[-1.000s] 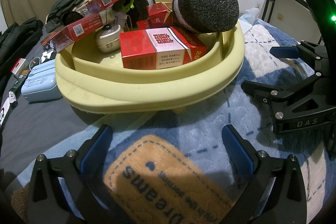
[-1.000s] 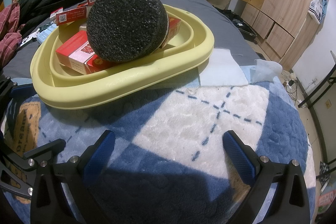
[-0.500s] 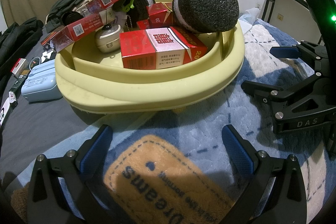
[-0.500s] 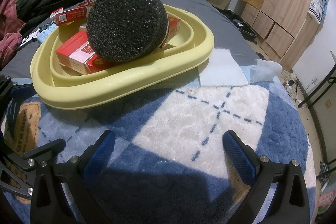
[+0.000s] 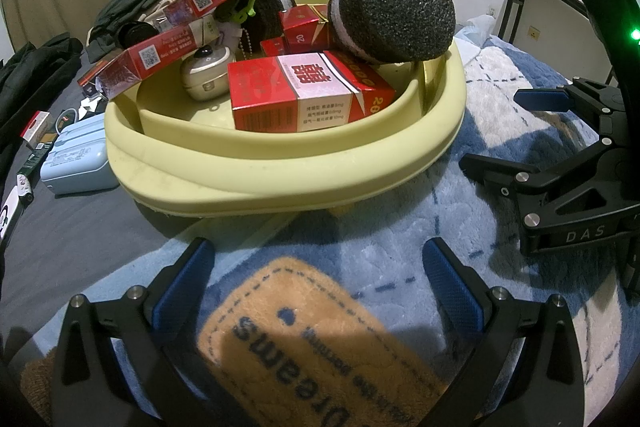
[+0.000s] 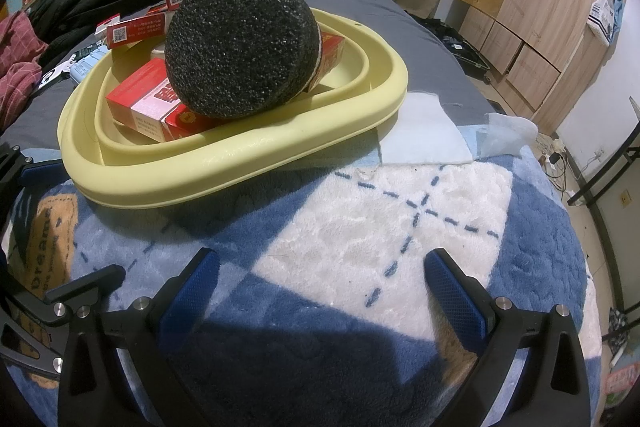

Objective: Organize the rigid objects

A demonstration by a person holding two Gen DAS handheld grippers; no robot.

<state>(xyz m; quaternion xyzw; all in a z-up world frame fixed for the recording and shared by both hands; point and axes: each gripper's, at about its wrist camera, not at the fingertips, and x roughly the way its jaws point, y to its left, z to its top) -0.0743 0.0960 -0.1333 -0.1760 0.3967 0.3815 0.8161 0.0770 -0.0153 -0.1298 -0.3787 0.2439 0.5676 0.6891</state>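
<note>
My left gripper (image 5: 318, 269) spread and empty, my right gripper (image 6: 320, 277) likewise, sponge (image 5: 394, 13) tilted in basin (image 5: 280, 167), dark face toward me, red box (image 5: 304, 91) lying flat, long axis crosswise.

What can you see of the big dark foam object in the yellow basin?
The big round black foam object looks coarse and porous, with a domed dark face and a pale band around its side. It lies tilted on its side, resting on a red and white carton inside the pale yellow plastic basin, near the basin's right edge. Neither claw touches it.
</note>
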